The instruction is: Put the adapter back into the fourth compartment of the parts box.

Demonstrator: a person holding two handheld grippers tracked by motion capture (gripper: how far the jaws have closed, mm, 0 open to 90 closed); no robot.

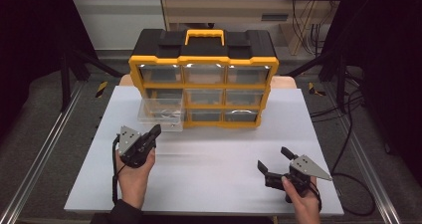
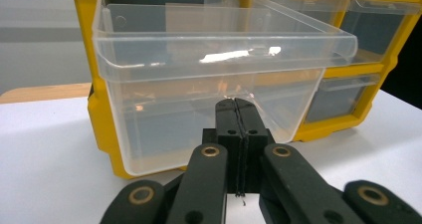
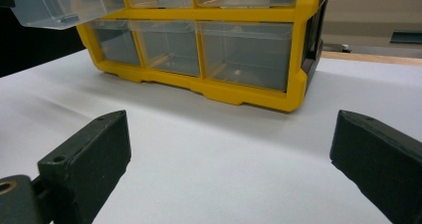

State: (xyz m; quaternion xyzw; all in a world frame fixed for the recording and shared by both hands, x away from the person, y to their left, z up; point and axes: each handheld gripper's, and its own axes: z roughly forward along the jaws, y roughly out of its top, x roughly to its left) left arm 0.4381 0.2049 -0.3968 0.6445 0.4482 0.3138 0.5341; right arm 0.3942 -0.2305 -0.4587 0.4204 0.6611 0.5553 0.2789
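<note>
A yellow and black drawer cabinet (image 1: pixel 204 59) stands at the back of the white table (image 1: pixel 209 184). Its clear left drawer of the middle row (image 1: pixel 160 113) is pulled far out and looks empty (image 2: pixel 209 59). My left gripper (image 1: pixel 155 130) is shut, jaws pressed flat together, with its tips (image 2: pixel 234 103) right at the drawer's front wall; nothing shows between them. My right gripper (image 1: pixel 272 158) rests at the near right of the table, open wide with nothing between its jaws (image 3: pixel 229 149), facing the cabinet's bottom row (image 3: pixel 199 45).
The other clear drawers (image 1: pixel 241 97) sit closed in the cabinet. A yellow carry handle (image 1: pixel 204 35) tops it. Metal rails (image 1: pixel 45 149) run along both sides of the table, and cables (image 1: pixel 348 149) trail on the floor at the right.
</note>
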